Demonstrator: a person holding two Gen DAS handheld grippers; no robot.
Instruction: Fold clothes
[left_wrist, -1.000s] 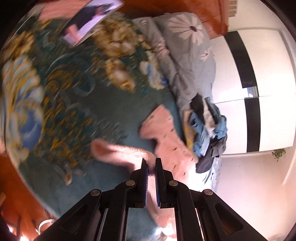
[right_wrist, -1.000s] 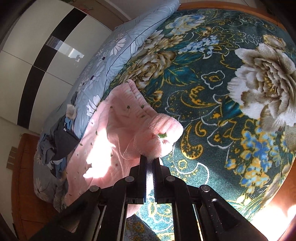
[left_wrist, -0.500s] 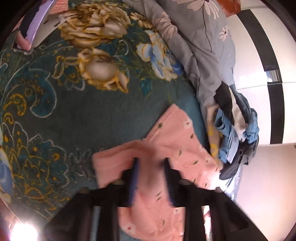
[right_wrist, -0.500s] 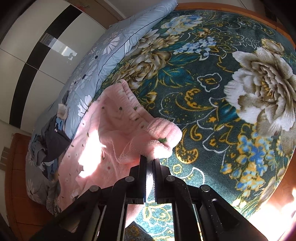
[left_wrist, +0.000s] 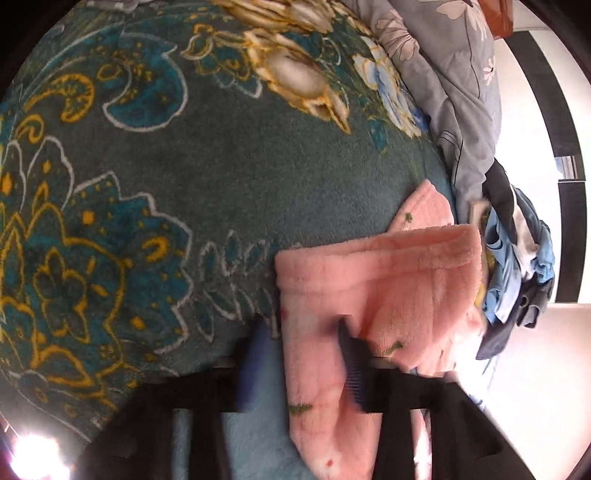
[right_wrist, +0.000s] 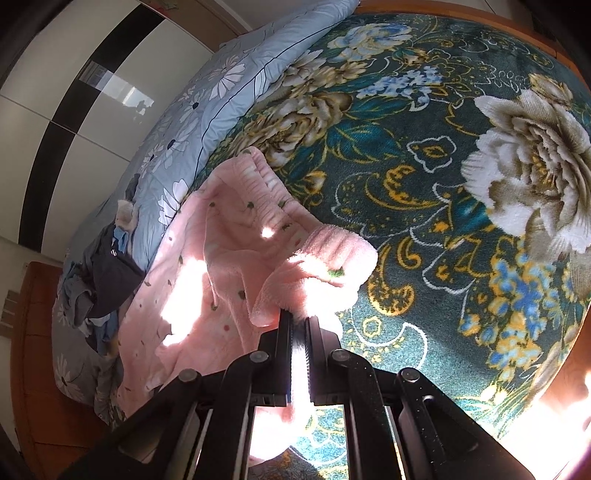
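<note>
The pink fleece garment (right_wrist: 229, 258) lies on the floral bedspread (right_wrist: 424, 177), a cuffed end folded over its middle. The right gripper (right_wrist: 299, 325) is clenched on a fold of it. The left gripper (left_wrist: 303, 354) is released, fingers spread, one over the garment. At ten o'clock lie a grey quilt (right_wrist: 207, 99) and a clothes pile (right_wrist: 99, 280).

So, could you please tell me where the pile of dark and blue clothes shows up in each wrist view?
Left wrist: pile of dark and blue clothes at the right edge, beside the pink garment.
Right wrist: the pile at the left, on the grey floral quilt.
Shared landmark: the pink garment.
</note>
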